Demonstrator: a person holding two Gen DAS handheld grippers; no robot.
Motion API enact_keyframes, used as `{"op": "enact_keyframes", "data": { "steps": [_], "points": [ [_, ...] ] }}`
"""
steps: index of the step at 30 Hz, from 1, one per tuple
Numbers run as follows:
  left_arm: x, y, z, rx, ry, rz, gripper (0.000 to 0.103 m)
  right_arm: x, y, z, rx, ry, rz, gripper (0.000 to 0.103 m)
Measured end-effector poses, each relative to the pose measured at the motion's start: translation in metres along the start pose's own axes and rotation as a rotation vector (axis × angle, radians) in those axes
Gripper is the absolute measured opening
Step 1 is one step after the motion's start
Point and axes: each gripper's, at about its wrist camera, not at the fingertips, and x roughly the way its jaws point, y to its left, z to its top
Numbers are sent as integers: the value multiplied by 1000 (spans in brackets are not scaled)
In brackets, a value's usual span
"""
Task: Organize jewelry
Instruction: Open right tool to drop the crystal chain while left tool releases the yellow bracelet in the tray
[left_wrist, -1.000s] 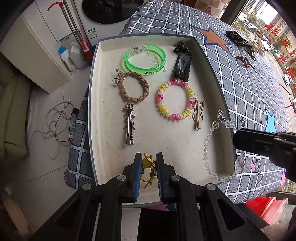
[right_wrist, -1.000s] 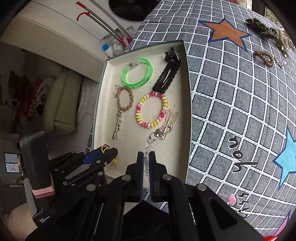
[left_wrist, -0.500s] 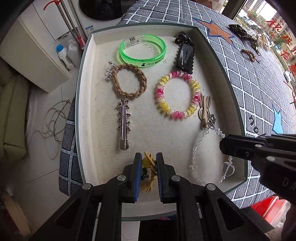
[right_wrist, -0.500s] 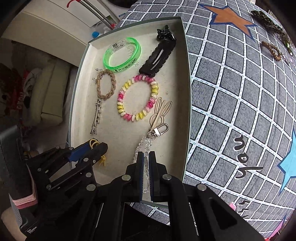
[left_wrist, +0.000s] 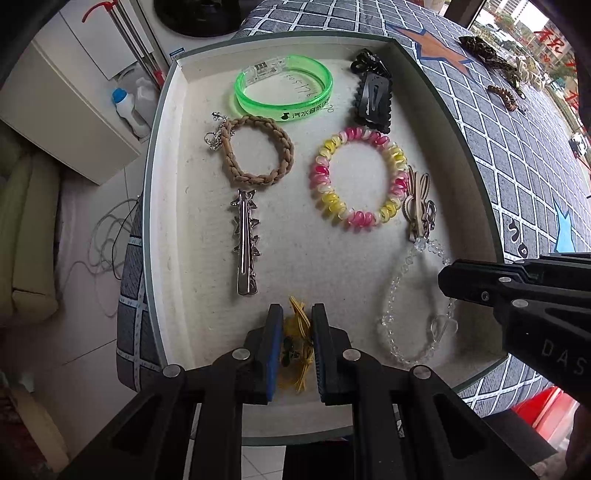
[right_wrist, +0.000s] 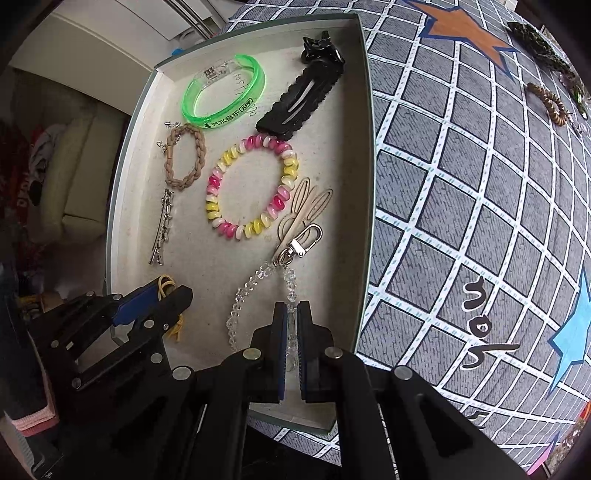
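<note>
1. Clear crystal beads of the bead chain (right_wrist: 258, 280) now trail across the felt floor of the tray (left_wrist: 184, 206); a second ago most of the chain hung over the tray's right rim and the checked cloth (right_wrist: 461, 184). Its metal clasp now lies against the wooden rabbit clip (right_wrist: 303, 206).
2. Both tongs have sunk toward the tray floor, so both pieces look close to being set down; neither is released yet.
3. Right gripper (right_wrist: 291, 325) stays pressed together on the chain's near end, the beads running from between its pads up toward the clasp.
4. Left gripper (left_wrist: 297, 332) is narrowly parted, pinching a yellow elastic tie (left_wrist: 299, 321) whose loops poke out above and below the pads, just below the silver star clip (left_wrist: 245, 243).
5. Already laid out: green bangle (left_wrist: 284, 88), braided band (left_wrist: 258, 151), pink-and-yellow coil bracelet (left_wrist: 358, 177), black clip (left_wrist: 371, 96).
6. Further pieces remain on the cloth, well apart from the tray.
</note>
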Motion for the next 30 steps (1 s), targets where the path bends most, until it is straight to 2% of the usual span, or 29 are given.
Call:
{"op": "enact_keyframes", "data": {
  "steps": [7, 14, 21, 30],
  "points": [
    [1, 5, 1, -18, 10, 13, 23, 13, 0, -4, -2, 32, -18, 7],
    [0, 13, -4, -20, 5, 16, 23, -4, 4, -5, -22, -12, -16, 26],
    [-7, 8, -5, -8, 5, 17, 23, -33, 6, -4, -29, -80, -27, 34],
    [-18, 5, -2, 1, -4, 10, 23, -57, -8, -13, 0, -101, -52, 36]
  ]
}}
